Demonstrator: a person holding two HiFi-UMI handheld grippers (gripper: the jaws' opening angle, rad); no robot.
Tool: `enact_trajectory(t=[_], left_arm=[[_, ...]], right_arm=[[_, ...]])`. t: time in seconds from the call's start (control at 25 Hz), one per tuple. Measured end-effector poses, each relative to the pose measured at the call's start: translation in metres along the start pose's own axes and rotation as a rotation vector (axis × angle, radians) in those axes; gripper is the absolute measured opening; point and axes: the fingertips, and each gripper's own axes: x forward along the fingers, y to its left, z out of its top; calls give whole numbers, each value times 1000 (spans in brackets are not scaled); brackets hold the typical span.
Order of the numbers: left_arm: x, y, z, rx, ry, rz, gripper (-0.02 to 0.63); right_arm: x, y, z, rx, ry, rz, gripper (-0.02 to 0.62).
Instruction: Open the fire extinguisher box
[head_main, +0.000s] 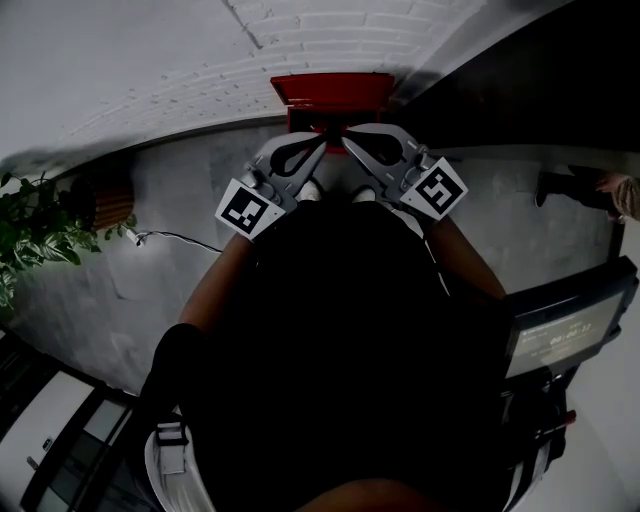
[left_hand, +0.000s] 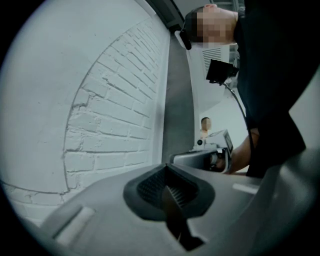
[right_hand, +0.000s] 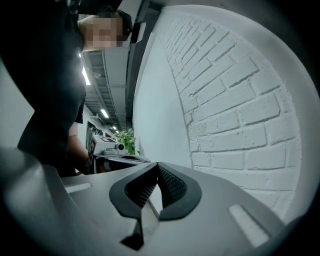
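In the head view, the red fire extinguisher box (head_main: 332, 93) sat at the top centre of the frame, against the foot of a white brick wall (head_main: 300, 40). Whether its lid was up could not be made out. Just below it in the frame, the left gripper (head_main: 322, 140) and the right gripper (head_main: 348, 141) were angled in towards each other, with their tips close together near the box's lower edge. No view showed whether they touched it. In the left gripper view the jaws were closed tip to tip with nothing between them, and the brick wall filled the left of the frame. In the right gripper view the jaws were likewise pressed together and empty, with the wall on the right of the frame. A leafy plant (head_main: 40, 235) stood at the left edge of the head view, with a thin cable (head_main: 180, 238) lying on the grey floor (head_main: 180, 290) beside it. A lit screen (head_main: 565, 335) showed at the lower right.
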Motion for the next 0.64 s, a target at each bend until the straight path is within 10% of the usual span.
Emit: enact_trajectory(t=[0.64], left_arm=[[11,2,-11,-6,3,6,0]], right_arm=[[-6,-4,-11,18,-4,7,9]])
